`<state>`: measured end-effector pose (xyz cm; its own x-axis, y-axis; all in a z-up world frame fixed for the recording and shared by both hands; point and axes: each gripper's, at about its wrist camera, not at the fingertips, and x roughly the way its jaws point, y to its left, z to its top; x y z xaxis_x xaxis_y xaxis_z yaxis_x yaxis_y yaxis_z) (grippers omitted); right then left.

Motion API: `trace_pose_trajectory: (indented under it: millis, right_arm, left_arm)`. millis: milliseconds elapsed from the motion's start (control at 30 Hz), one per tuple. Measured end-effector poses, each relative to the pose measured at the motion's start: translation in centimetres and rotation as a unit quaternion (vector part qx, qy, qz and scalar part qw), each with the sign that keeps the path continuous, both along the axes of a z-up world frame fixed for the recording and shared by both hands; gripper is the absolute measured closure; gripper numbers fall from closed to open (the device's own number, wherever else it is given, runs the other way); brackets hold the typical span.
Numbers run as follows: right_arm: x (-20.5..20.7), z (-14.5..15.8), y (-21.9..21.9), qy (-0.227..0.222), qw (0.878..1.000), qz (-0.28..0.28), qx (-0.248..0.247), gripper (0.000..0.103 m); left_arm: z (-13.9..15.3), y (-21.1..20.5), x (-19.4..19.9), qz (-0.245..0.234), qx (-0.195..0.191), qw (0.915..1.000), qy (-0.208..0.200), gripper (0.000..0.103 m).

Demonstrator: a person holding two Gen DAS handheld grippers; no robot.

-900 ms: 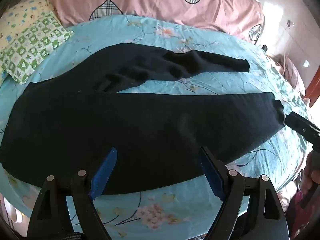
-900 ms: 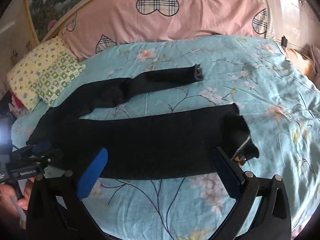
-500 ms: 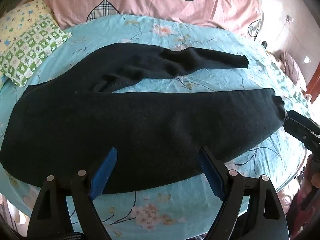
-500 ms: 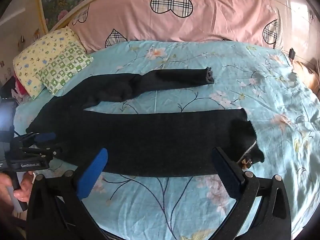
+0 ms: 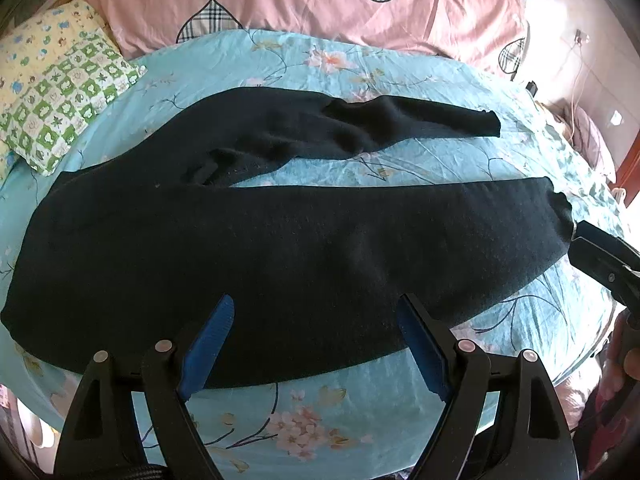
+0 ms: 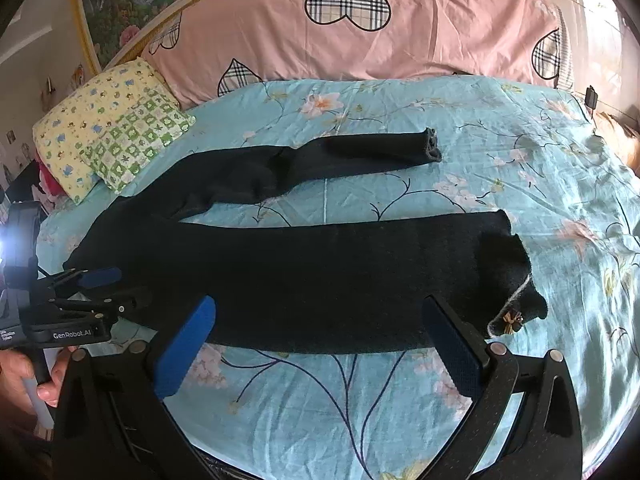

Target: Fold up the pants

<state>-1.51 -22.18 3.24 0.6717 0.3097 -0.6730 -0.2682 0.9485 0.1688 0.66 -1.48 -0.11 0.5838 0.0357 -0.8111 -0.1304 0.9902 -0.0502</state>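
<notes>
Green-checked pillow (image 6: 136, 140): far left, on bed edge. Left gripper (image 5: 316, 320): jaws spread wide, nothing between, hovering over waist end of pants. Black pants (image 6: 320, 272): flat on blue floral sheet (image 6: 360, 408), legs splayed apart, running left to right. Right gripper (image 6: 320, 320): jaws spread wide, empty, above near leg by cuff. Pink heart-print bedding (image 6: 360, 32): behind.

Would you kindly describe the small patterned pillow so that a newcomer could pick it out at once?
Start at the bed with the light blue floral sheet and look along its far edge, where a long pink bolster printed with plaid hearts runs. At the bolster's left end lies the small pillow. Unlike the pink bolster, it is half yellow print, half green-and-white check.
</notes>
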Motion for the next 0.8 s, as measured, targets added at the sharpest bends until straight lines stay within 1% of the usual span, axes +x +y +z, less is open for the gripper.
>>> trace_pose_trajectory:
  millis: [800]
  right_arm:
    - [-0.27, 0.11, 0.05, -0.002, 1.000, 0.000, 0.003, 0.000]
  left_arm:
    - [-0.49, -0.28, -0.18, 0.001, 0.002, 1.0000, 0.006, 0.019]
